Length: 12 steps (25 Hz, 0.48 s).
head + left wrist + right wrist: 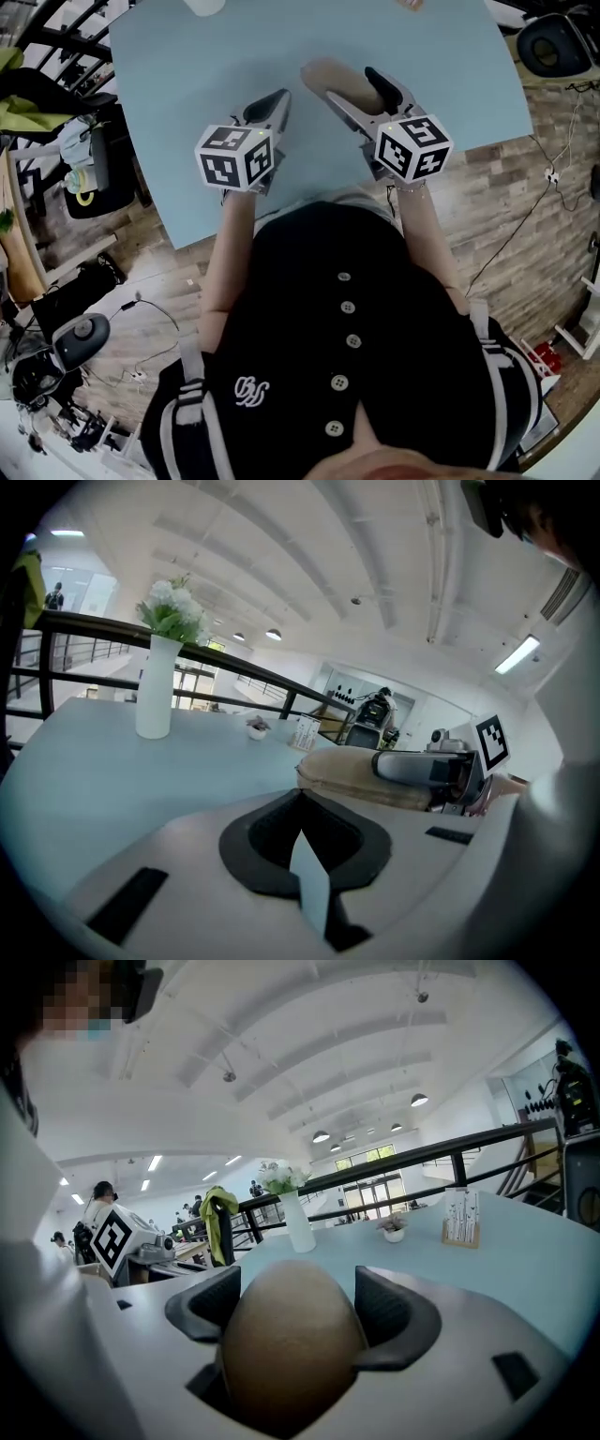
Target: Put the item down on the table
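Tan item (292,1344) fills the right gripper view, clamped between both dark pads of the right gripper (295,1299). So that claw is closed on it, gripping across the width with the rounded end poking out past the tips.

- Look: oblong, egg-like from the end, matte brown, smooth. From the left gripper view it lies roughly level and its lower half looks rougher than the top. Bread roll or potato, can't tell which.
- Where: in the head view the item (352,89) sits over the near part of the pale blue table (216,66), well inside the edge. No view shows its underside, so contact vs. hover is unknown.
- Left gripper (278,101): jaws together, nothing in them, only a thin sliver of table showing between the pads. Parked just beside the item on its left, not touching it.
- Step, my read: carry done, put-down pending. Next move needs a lower until the item rests on the table, then the jaws spread and a straight pull-back.
- Risk: the rounded shape may roll on release, so keep it level and open slowly.
- Far side: vase (298,1222) with flowers, well clear of the drop spot.
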Available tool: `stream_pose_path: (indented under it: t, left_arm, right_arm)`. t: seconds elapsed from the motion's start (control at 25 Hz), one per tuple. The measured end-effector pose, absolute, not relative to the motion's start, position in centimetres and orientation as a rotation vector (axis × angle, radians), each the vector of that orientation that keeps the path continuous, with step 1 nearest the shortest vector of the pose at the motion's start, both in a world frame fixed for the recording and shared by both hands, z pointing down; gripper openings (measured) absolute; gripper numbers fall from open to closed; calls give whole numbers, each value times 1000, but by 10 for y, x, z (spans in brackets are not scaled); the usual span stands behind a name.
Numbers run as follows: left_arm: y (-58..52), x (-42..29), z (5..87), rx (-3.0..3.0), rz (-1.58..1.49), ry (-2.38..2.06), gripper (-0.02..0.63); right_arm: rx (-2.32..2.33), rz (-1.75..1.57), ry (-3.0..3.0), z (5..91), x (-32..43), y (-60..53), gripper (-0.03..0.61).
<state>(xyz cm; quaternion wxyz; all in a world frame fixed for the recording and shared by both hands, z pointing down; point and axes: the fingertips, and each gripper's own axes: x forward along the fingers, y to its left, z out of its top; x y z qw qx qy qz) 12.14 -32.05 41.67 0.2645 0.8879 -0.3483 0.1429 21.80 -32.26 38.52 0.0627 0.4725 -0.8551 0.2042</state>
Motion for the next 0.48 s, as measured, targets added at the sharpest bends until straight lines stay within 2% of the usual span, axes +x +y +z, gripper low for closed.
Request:
stream_pose_path:
  t: [0.48]
  left_arm:
    - [-373,105,448,2232,373,-1136,9]
  right_arm:
    - [1148,660,-2629,419,212,-394,394]
